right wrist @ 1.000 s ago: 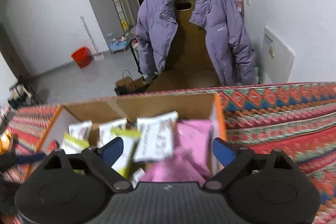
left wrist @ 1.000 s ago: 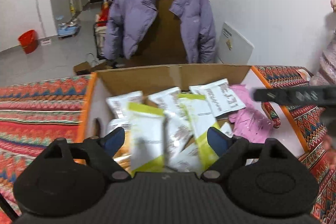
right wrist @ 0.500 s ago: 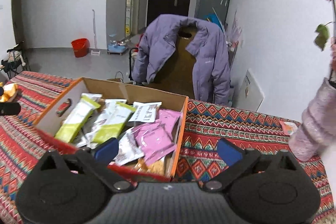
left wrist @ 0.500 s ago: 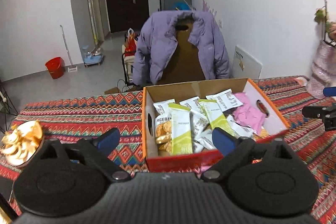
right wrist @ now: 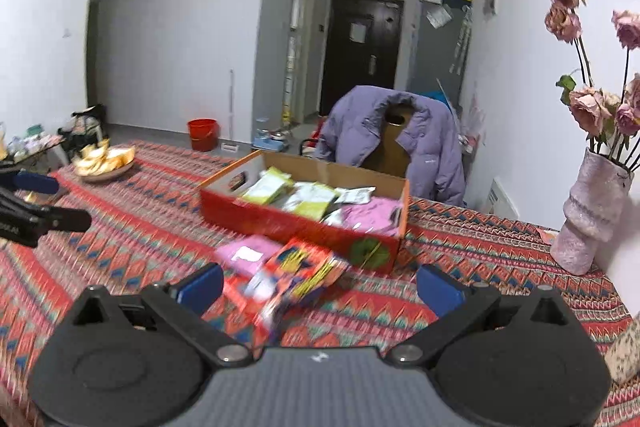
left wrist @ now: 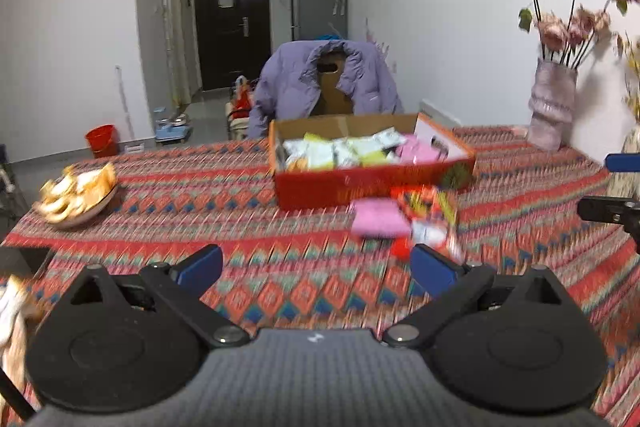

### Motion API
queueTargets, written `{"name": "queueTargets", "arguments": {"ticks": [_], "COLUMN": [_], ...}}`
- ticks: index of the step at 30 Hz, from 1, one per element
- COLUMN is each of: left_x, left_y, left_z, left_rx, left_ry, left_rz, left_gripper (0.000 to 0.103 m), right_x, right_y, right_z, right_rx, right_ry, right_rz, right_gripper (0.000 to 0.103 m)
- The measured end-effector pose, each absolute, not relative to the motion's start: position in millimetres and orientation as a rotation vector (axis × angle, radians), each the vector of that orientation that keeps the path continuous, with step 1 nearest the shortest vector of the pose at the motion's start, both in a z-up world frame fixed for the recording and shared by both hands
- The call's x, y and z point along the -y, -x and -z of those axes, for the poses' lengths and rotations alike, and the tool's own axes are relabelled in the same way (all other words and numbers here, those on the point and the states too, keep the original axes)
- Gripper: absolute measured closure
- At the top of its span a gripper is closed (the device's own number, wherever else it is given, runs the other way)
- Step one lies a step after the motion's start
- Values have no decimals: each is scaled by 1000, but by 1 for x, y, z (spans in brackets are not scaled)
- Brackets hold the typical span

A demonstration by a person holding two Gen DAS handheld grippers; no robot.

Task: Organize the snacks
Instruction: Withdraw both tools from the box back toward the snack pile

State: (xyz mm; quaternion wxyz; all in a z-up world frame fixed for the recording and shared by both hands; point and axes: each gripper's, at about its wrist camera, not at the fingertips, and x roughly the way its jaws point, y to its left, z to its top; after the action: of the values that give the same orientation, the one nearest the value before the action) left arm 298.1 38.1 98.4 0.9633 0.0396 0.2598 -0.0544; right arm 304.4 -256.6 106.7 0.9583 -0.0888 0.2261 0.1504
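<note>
Presently both grippers hang well back from the cardboard box [left wrist: 372,183], jaws just opened to full spread, nothing between them: left gripper [left wrist: 316,267] over bare patterned cloth [left wrist: 240,227], right gripper [right wrist: 320,287] with loose packets showing beyond its fingers but not touched. Box sits mid-table, filled with pale, green and pink snack packets [left wrist: 344,153]. Outside it, just beside its near wall: a pink packet [left wrist: 380,221] and a red-and-yellow packet [right wrist: 304,267], plus what may be a third, white one under them; motion blur makes the count unsure. Risks from here, as I judge them: the overlapped packets could come up together or slide apart if a wide jaw closes on the heap rather than on one edge; flat, slick wrappers on cloth may skid away, or the finger may snag the tablecloth. The vase of dried roses [right wrist: 588,215] stands near the right gripper's side, so a broad sweep could knock it. The dish of yellow-white snacks [left wrist: 76,195] far left is well apart, low concern.
</note>
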Motion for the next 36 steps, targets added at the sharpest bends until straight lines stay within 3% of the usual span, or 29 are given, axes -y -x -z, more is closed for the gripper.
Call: {"name": "queueTargets", "arguments": {"ticks": [12, 36], "left_x": [-42, -38], "left_y": [-196, -236], "left_z": [-56, -51], "left_rx": [-501, -554], "left_ry": [4, 7], "left_rz": [33, 46], "left_gripper": [1, 1], "right_x": [243, 242], "right_y": [-190, -235], "right_z": [-52, -41], "right_rx": [-428, -501], "right_ry": [112, 50], "right_rz": [-268, -259], "right_gripper": [0, 0]}}
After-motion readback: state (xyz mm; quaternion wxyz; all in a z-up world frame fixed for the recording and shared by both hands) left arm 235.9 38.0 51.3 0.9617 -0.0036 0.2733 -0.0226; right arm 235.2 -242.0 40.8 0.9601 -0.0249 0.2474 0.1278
